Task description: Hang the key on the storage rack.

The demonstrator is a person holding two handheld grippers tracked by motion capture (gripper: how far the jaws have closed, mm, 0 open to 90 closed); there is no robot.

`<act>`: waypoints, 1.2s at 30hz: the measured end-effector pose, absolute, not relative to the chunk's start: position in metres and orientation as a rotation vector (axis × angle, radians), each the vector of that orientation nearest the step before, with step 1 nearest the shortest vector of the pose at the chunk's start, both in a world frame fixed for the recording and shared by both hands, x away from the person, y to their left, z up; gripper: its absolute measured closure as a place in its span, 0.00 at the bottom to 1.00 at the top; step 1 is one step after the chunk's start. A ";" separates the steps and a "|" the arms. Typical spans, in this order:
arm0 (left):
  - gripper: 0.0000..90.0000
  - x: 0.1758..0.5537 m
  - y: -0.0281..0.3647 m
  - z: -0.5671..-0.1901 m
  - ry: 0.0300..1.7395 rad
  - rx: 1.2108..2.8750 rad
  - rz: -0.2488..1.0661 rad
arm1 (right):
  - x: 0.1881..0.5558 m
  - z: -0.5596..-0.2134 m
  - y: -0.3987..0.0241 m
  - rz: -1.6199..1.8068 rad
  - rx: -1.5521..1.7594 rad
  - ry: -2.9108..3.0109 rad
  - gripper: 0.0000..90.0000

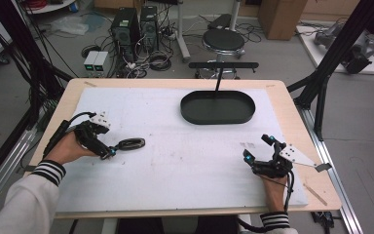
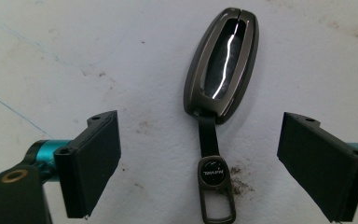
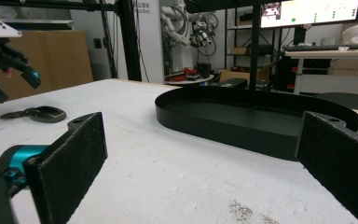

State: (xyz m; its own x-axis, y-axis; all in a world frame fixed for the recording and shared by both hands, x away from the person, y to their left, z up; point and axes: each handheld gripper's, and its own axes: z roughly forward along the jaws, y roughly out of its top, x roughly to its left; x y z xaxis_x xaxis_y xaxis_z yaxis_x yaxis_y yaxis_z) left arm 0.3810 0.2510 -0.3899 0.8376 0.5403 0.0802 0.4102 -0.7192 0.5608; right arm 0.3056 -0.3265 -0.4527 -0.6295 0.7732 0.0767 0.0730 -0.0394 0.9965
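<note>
At the left of the table (image 1: 292, 105), the person's left hand (image 1: 65, 148) holds the left gripper (image 1: 111, 152) low over the white mat (image 1: 175, 161), pointed toward the key fob (image 1: 132, 143). In the left gripper view the key fob (image 2: 221, 70) lies flat on the mat just ahead of the jaws, its strap and metal tag (image 2: 214, 186) reaching back into the gap between them. The jaws stand apart on either side of the strap and touch neither it nor the fob; nothing is gripped.

Farther right and toward the far edge, the black oval tray (image 1: 217, 108) sits on the mat, well apart from the key fob. In the right gripper view the tray (image 3: 242, 130) lies just ahead of the jaws, and the key fob (image 3: 44, 113) shows far off to the left, with the other gripper above it.

At the right, near the table's front edge, the right hand (image 1: 275, 192) holds the right gripper (image 1: 258, 148) aimed toward the tray. Its jaws are spread wide with only bare mat between them
</note>
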 end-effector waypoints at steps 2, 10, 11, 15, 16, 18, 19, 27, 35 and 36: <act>0.17 0.381 0.250 -0.392 0.702 2.494 0.314 | 0.306 -0.453 -0.327 1.721 0.893 1.713 0.01; 0.24 0.386 0.243 -0.397 0.723 2.566 0.267 | 0.306 -0.453 -0.327 1.725 0.893 1.709 0.01; 0.24 0.386 0.243 -0.397 0.723 2.566 0.267 | 0.306 -0.453 -0.327 1.725 0.893 1.709 0.01; 0.30 0.388 0.240 -0.400 0.721 2.593 0.247 | 0.306 -0.453 -0.327 1.726 0.896 1.708 0.01; 0.32 0.388 0.240 -0.400 0.721 2.593 0.247 | 0.306 -0.453 -0.327 1.727 0.895 1.708 0.01; 0.33 0.389 0.239 -0.403 0.731 2.614 0.233 | 0.306 -0.453 -0.327 1.727 0.898 1.709 0.01; 0.35 0.389 0.239 -0.404 0.733 2.621 0.227 | 0.306 -0.453 -0.327 1.727 0.900 1.709 0.01; 0.48 0.389 0.236 -0.406 0.726 2.647 0.224 | 0.306 -0.453 -0.327 1.727 0.899 1.710 0.01; 0.57 0.389 0.233 -0.406 0.727 2.650 0.246 | 0.306 -0.453 -0.327 1.726 0.901 1.710 0.01; 0.58 0.389 0.232 -0.407 0.725 2.652 0.239 | 0.306 -0.453 -0.327 1.727 0.899 1.710 0.01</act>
State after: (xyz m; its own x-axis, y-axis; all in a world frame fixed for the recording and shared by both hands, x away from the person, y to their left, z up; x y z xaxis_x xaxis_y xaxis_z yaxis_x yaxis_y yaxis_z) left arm 0.3892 0.2324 -0.4067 0.8525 0.5189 0.0626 0.4543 -0.7949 0.4023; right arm 0.3058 -0.3274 -0.4527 -0.6297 0.7723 0.0835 0.0758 -0.0459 0.9961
